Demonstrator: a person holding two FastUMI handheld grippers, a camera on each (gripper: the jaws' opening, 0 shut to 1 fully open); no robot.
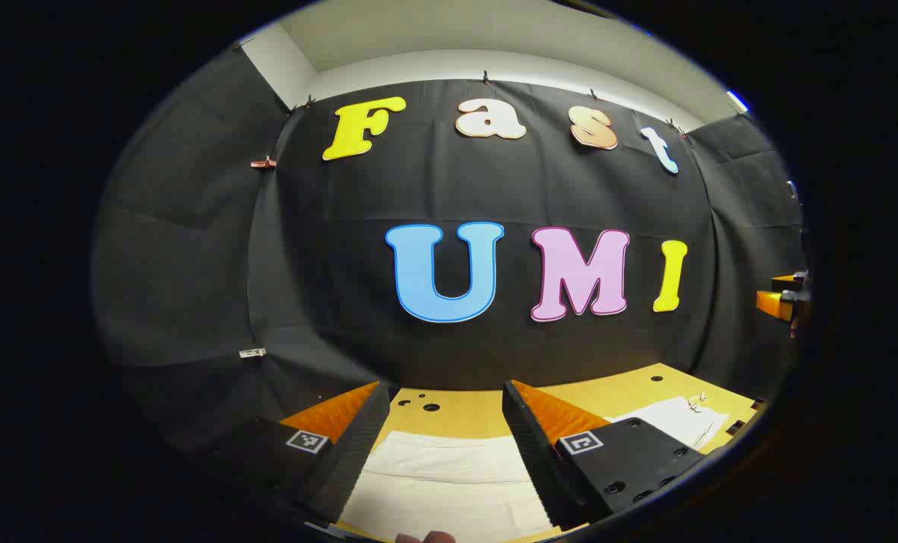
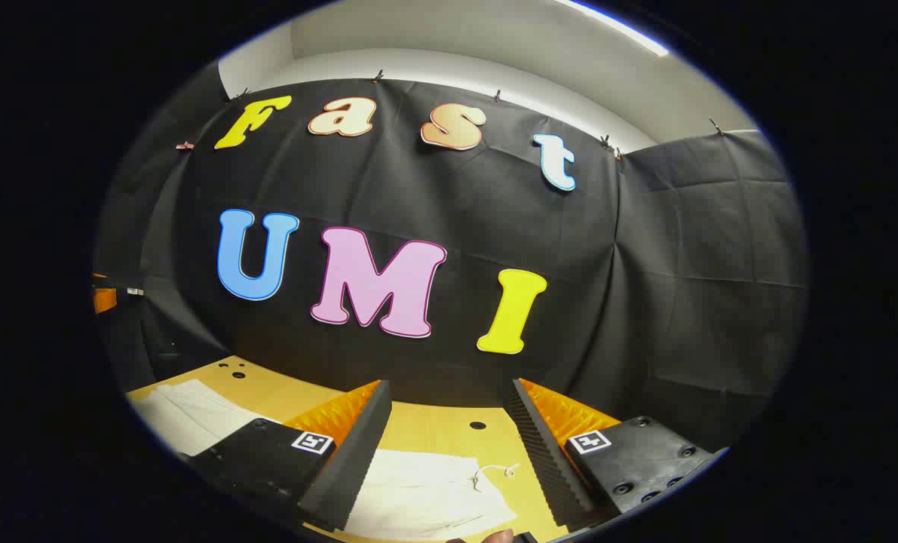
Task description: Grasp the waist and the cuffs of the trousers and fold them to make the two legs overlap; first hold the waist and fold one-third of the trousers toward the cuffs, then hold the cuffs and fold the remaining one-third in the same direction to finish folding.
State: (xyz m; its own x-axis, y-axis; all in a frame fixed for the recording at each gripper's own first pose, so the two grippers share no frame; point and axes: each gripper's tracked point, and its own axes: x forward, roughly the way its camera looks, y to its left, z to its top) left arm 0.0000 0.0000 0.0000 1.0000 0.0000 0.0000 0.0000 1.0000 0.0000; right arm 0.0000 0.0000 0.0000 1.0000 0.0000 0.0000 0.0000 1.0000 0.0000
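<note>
White trousers [image 1: 449,483] lie flat on a wooden table [image 1: 456,411]. In the left gripper view my left gripper [image 1: 446,411] is open above the cloth, nothing between its fingers; the far end with a drawstring [image 1: 696,402] lies to the right. In the right gripper view my right gripper [image 2: 449,411] is open over the waist end of the trousers [image 2: 418,494], where a white drawstring [image 2: 494,473] curls out. Another stretch of the cloth [image 2: 192,415] shows at the left. Both grippers hover apart from the fabric.
The table top has small round holes [image 1: 430,406] near its back edge [image 2: 477,425]. The black booth wall stands just behind the table. The other gripper shows at the right rim [image 1: 784,298] and at the left rim [image 2: 113,294].
</note>
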